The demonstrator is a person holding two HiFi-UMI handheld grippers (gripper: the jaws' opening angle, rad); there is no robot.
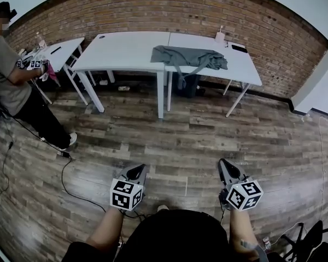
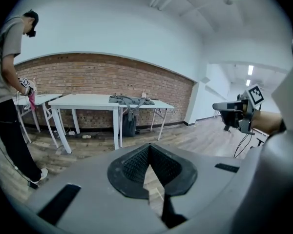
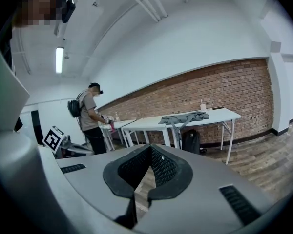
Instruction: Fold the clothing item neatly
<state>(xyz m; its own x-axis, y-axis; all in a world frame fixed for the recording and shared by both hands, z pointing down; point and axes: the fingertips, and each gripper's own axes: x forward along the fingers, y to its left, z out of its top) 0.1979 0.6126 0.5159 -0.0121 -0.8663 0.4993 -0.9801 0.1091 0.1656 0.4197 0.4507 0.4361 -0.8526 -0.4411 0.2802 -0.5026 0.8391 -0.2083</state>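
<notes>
A crumpled grey garment (image 1: 189, 58) lies on the white tables (image 1: 126, 56) against the brick wall, a sleeve hanging over the front edge. The same garment (image 2: 128, 100) shows small and far off in the left gripper view, and the garment (image 3: 184, 117) lies on the table top in the right gripper view. My left gripper (image 1: 136, 172) and right gripper (image 1: 226, 168) are held low over the wooden floor, far short of the tables. Both are shut with nothing between their jaws.
A person (image 1: 11, 81) stands at the far left by a smaller white table (image 1: 60, 51), holding grippers of their own. A dark bag (image 1: 187, 84) sits under the tables. A black cable (image 1: 71, 187) trails across the floor at left. A small bottle (image 1: 220, 36) stands on the right table.
</notes>
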